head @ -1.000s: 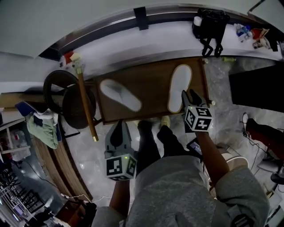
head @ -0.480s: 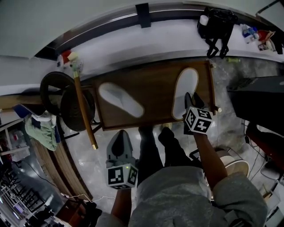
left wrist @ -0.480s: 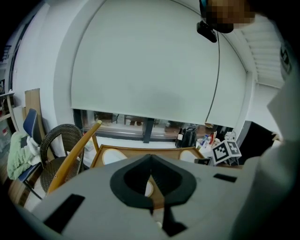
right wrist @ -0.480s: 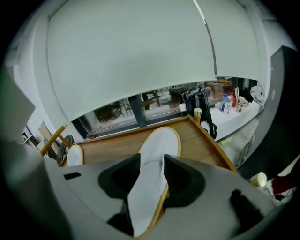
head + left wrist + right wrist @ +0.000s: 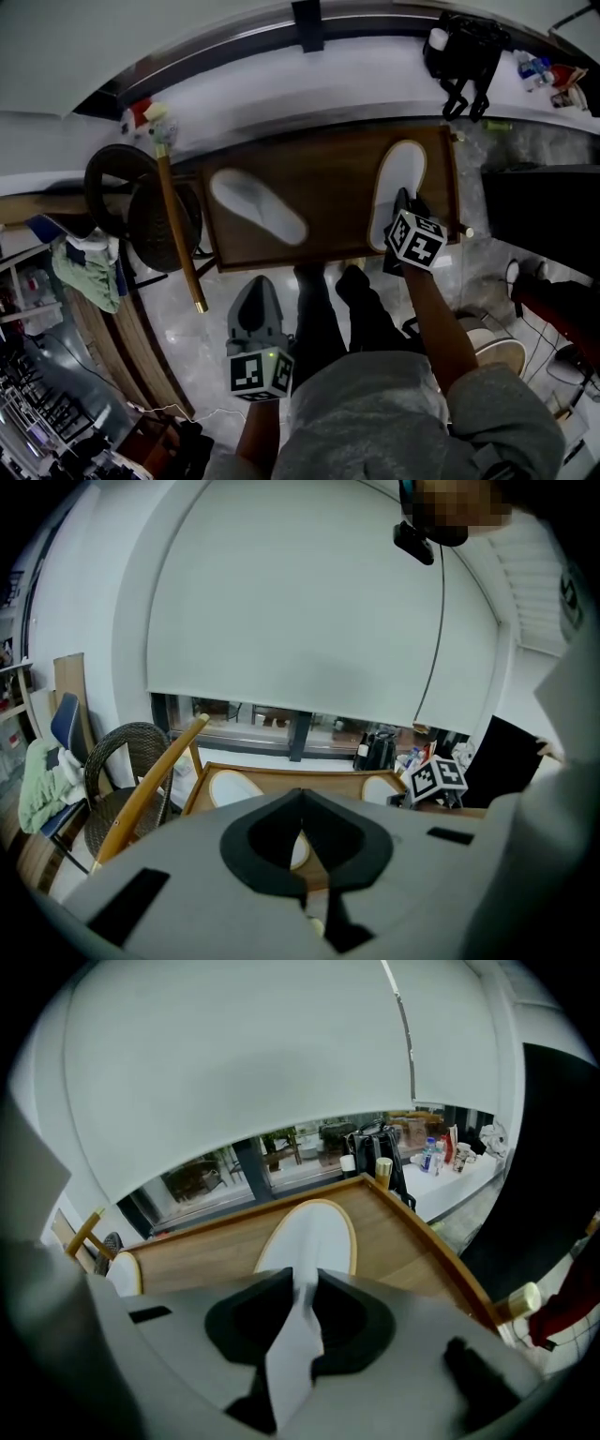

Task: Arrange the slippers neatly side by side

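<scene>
Two white slippers lie on a low brown table [image 5: 333,178]. The left slipper [image 5: 258,203] lies slanted near the table's left end; the left gripper view shows it [image 5: 230,787] too. The right slipper [image 5: 401,178] points away from me at the right end. My right gripper [image 5: 405,199] is at this slipper's heel. In the right gripper view its jaws [image 5: 305,1283] are closing, with the white heel of the slipper [image 5: 314,1232] pinched between them. My left gripper [image 5: 255,284] hangs over the floor in front of the table, its jaws [image 5: 302,803] shut on nothing.
A wicker chair [image 5: 141,206] and a leaning wooden stick [image 5: 178,225] stand left of the table. A black bag [image 5: 464,47] and bottles [image 5: 539,70] sit on the window ledge behind. A black cabinet [image 5: 544,206] is at the right. The person's legs [image 5: 323,300] are by the table's front edge.
The right gripper has moved forward over the right slipper's heel. The left gripper has stayed almost where it was.
</scene>
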Available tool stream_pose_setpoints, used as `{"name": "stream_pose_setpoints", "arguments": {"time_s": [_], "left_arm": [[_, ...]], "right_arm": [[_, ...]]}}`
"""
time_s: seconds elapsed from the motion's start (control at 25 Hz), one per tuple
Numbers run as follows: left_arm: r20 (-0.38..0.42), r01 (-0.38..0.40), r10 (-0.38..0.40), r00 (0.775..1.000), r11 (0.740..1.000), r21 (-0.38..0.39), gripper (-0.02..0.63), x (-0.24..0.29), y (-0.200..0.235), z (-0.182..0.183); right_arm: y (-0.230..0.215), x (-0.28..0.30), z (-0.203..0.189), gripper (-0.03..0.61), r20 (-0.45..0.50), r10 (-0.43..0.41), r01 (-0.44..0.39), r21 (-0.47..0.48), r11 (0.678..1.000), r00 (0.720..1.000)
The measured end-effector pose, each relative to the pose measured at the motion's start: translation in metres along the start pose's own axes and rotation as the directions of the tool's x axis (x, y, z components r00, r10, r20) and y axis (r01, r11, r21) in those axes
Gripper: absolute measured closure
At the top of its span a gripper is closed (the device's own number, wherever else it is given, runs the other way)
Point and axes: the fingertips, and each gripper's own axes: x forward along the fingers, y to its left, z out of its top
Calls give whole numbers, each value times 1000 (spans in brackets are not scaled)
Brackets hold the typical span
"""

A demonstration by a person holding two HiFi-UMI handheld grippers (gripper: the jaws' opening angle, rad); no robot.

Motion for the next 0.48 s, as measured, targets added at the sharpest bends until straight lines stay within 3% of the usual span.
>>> {"name": "stream_pose_setpoints", "arguments": {"time_s": [0.16, 0.48], "left_arm": [[-7, -9, 9, 1000, 1000, -5, 598, -1, 3, -1], [7, -9, 9, 1000, 1000, -15, 598, -8, 5, -2]], "right_arm": [[1, -2, -1, 531, 7, -7, 7, -20, 1000, 1000], [37, -19, 3, 538, 36, 72, -70, -58, 996, 997]]}}
